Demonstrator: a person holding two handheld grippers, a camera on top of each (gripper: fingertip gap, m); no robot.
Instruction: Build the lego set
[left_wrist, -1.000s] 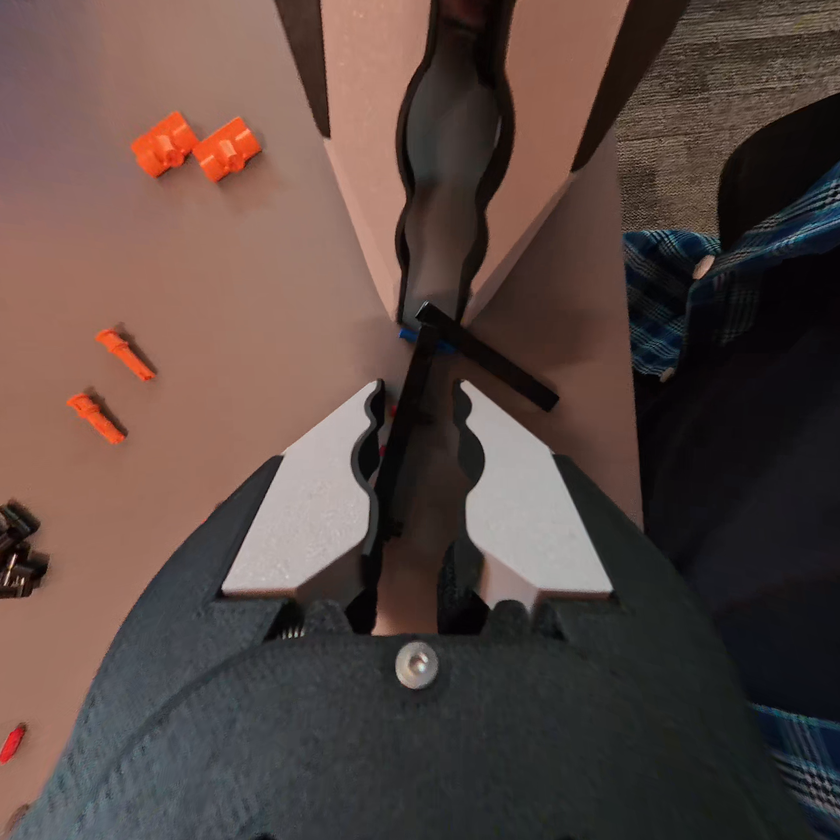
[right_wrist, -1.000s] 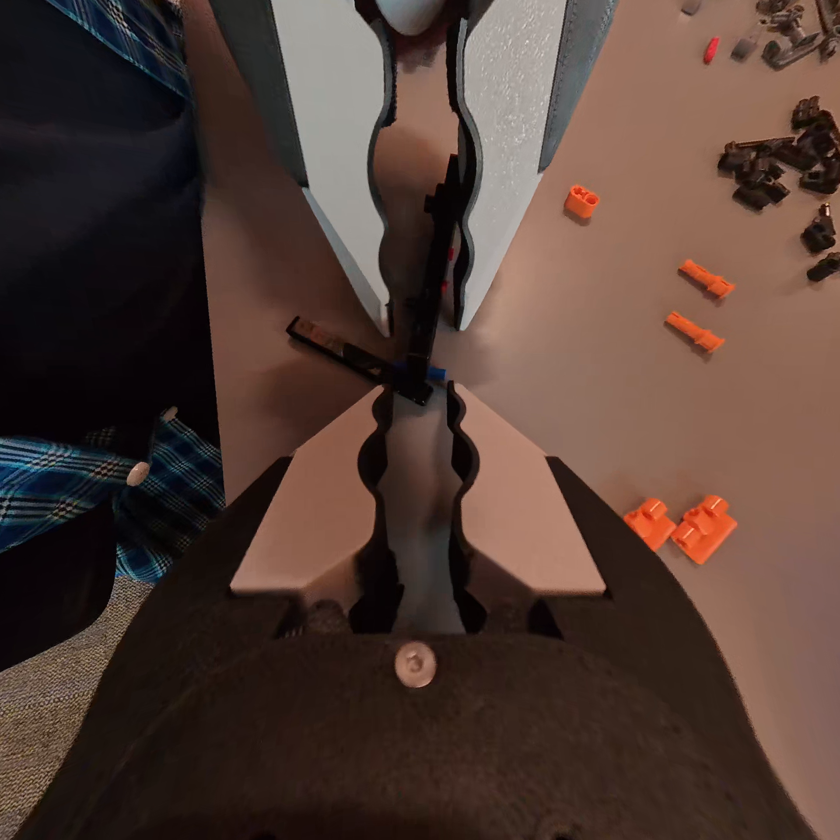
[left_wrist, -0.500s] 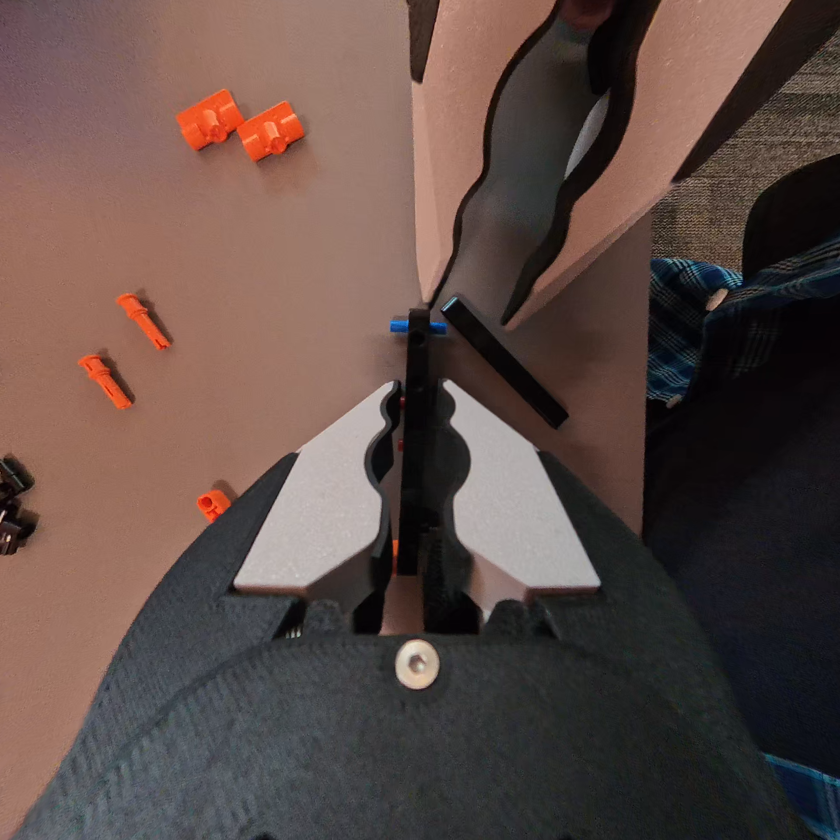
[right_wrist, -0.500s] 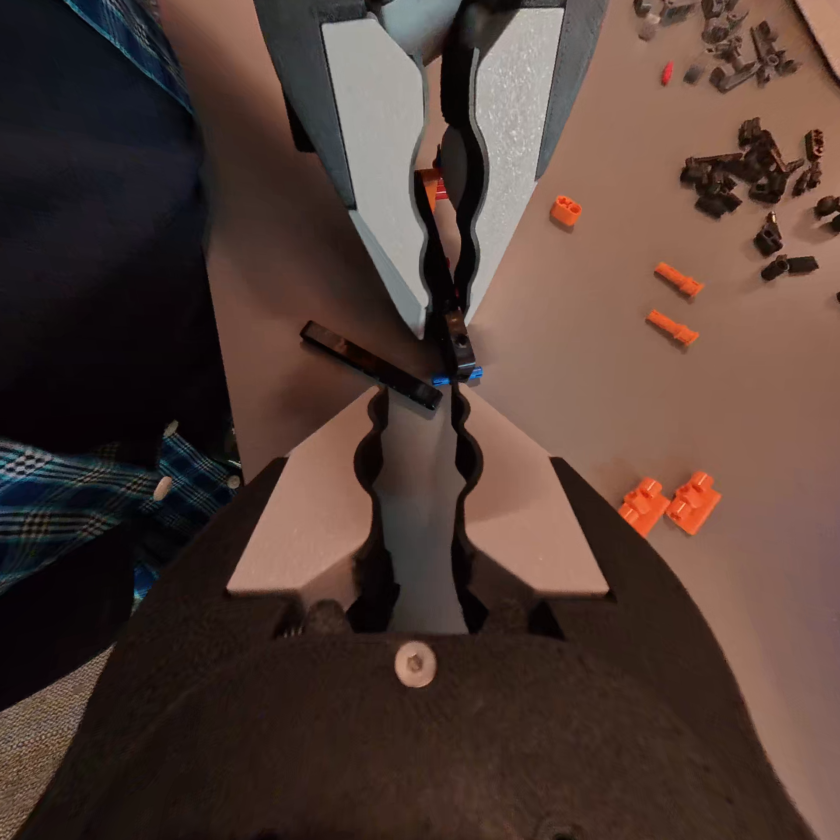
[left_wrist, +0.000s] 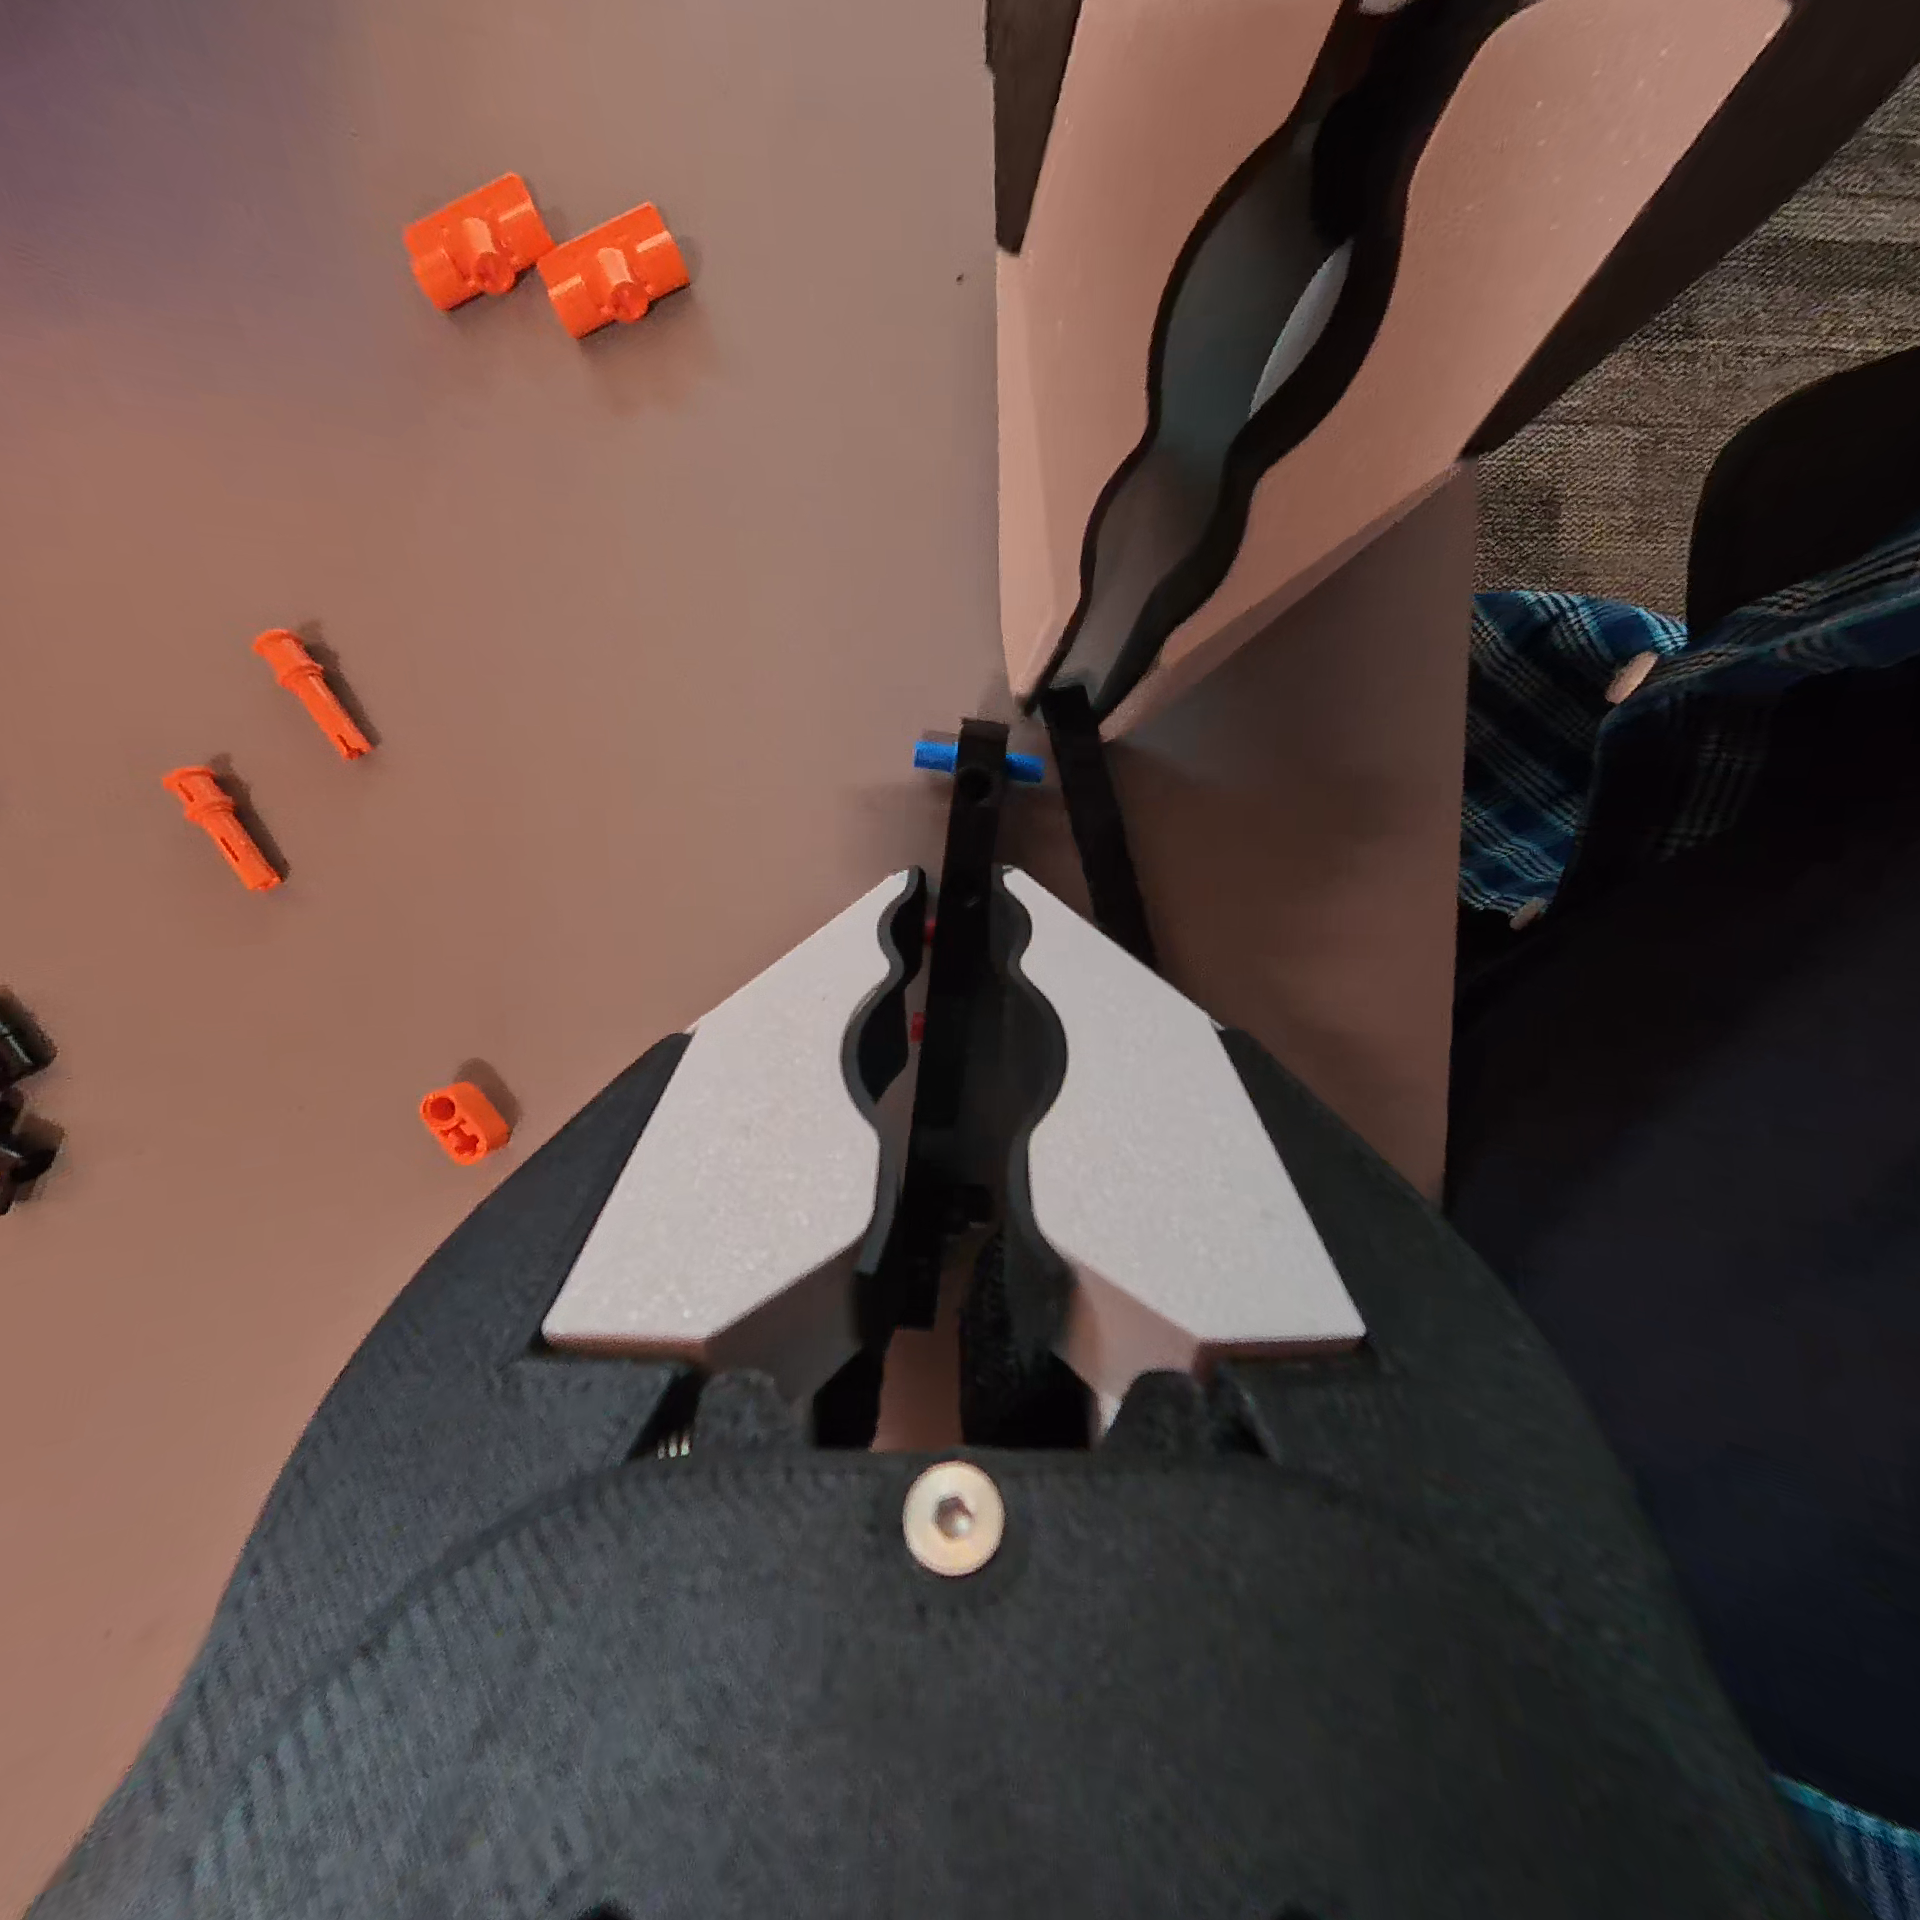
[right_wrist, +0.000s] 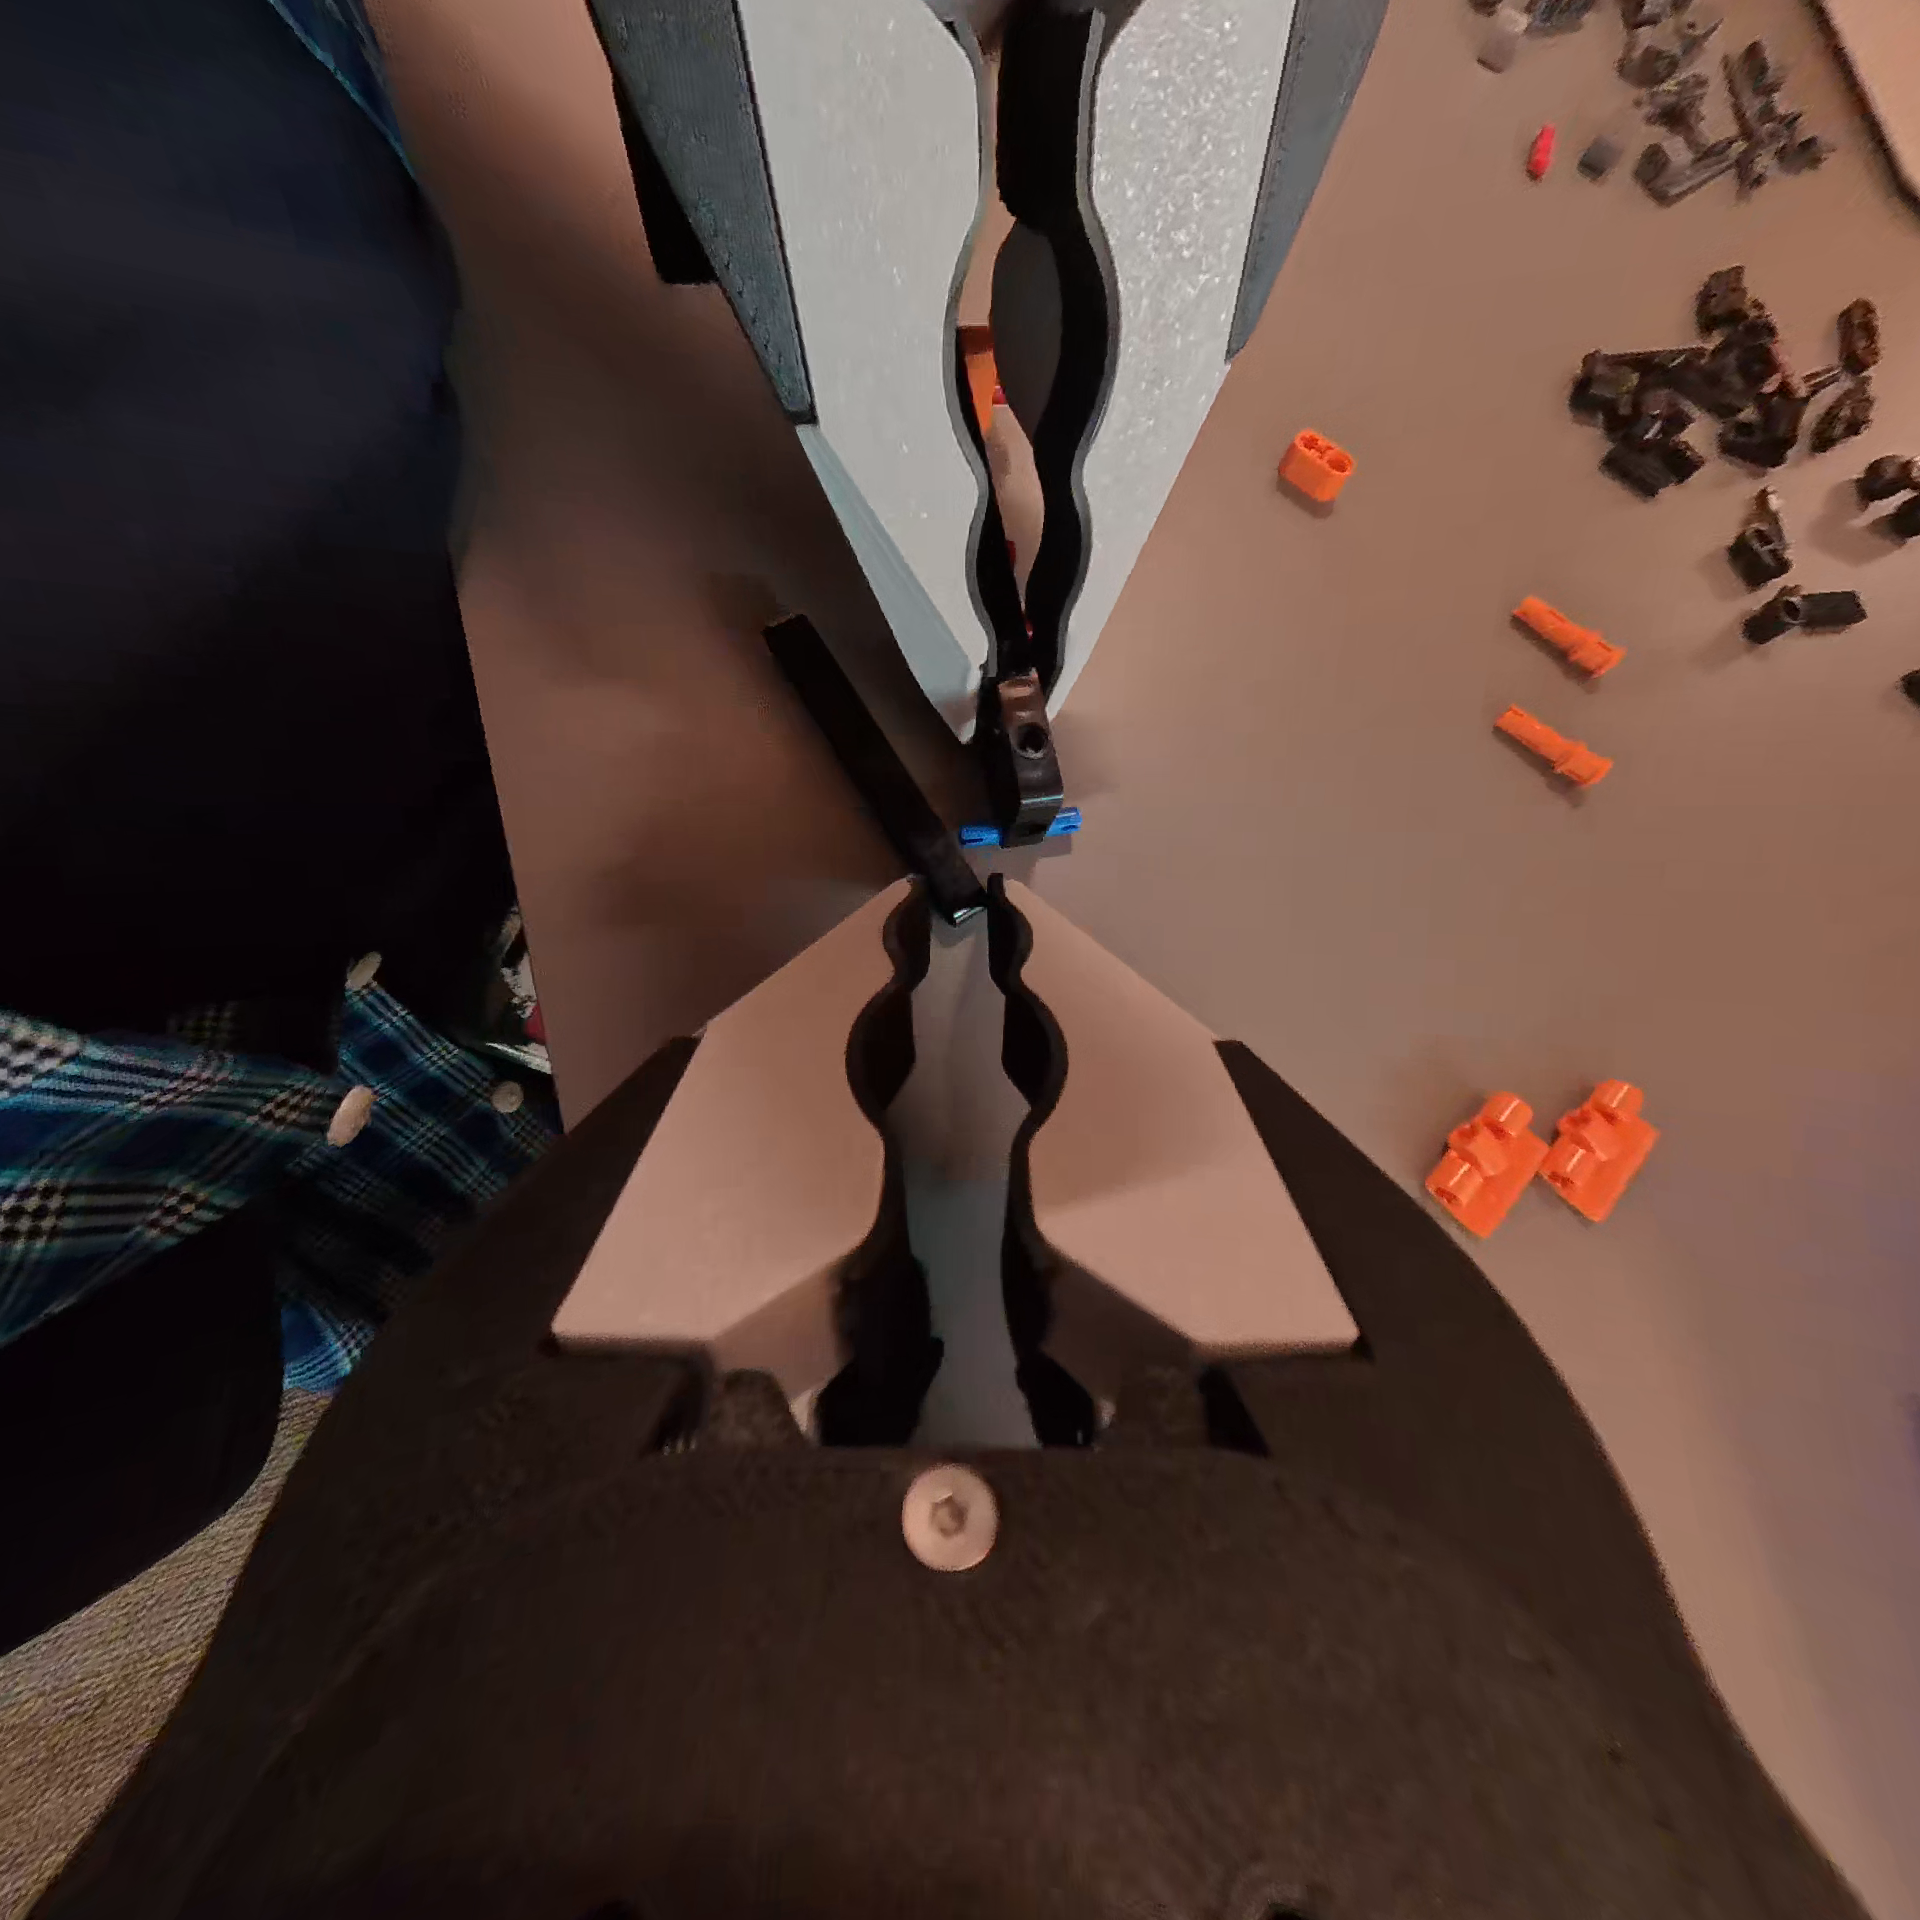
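2 grippers tip to tip at frame centre: left gripper (left_wrist: 961, 883) clamped on black beam (left_wrist: 971, 831) carrying blue pin (left_wrist: 932, 755); right gripper (right_wrist: 954, 896) pinching second black beam (right_wrist: 873, 758) end.

L tongs (left_wrist: 961, 883) clamped tight, R tongs (right_wrist: 951, 899) pinched near-closed at tips, both tip-to-tip, facing.
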